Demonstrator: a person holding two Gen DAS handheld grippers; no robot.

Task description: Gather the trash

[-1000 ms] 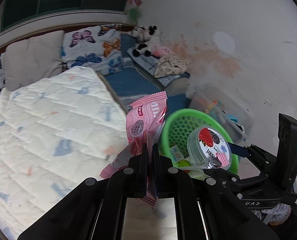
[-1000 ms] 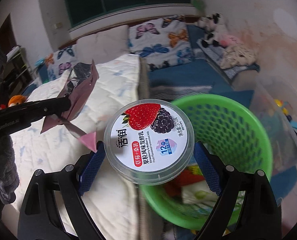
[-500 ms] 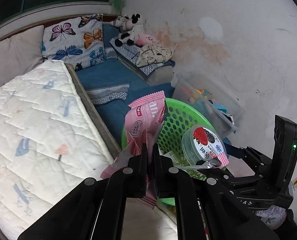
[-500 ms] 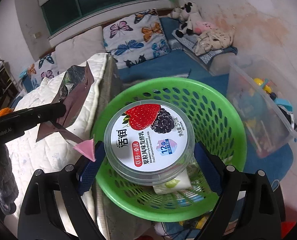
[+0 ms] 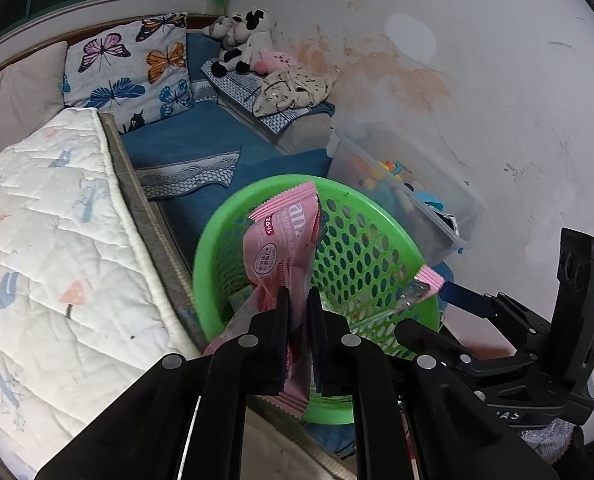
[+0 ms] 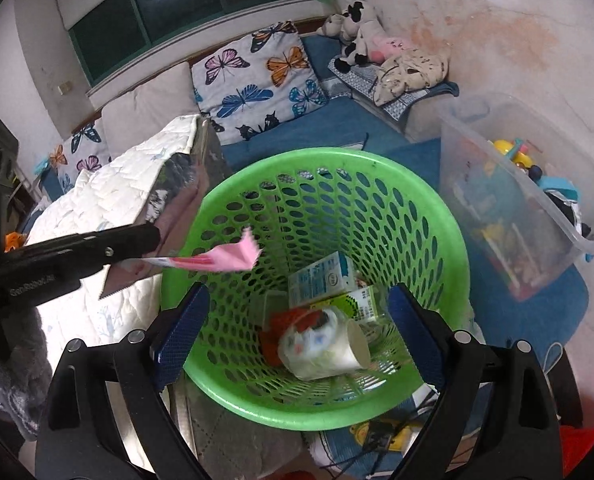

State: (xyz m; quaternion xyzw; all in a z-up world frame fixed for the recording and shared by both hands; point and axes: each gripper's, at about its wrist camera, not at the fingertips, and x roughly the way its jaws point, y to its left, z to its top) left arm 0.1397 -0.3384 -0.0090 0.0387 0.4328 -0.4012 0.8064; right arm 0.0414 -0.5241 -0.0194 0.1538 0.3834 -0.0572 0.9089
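A green perforated basket [image 6: 449,240] stands on the floor beside the bed, also in the left wrist view [image 5: 213,248]. My right gripper [image 6: 297,320] is open and empty above its near rim. The yogurt cup [image 6: 321,344] lies on its side in the basket among cartons [image 6: 321,278]. My left gripper [image 5: 297,300] is shut on a pink snack wrapper [image 5: 285,240] and holds it over the basket's left rim. From the right wrist view that wrapper [image 6: 233,258] pokes out over the basket.
A white quilted mattress [image 5: 49,248] lies left of the basket. A clear plastic box of toys [image 6: 529,208] stands to its right by the wall. Butterfly pillows [image 6: 257,76], stuffed animals [image 6: 361,40] and blue mats lie behind.
My right gripper opened and the yogurt cup dropped into the basket. Both grippers moved further over the basket; the left still holds the wrapper.
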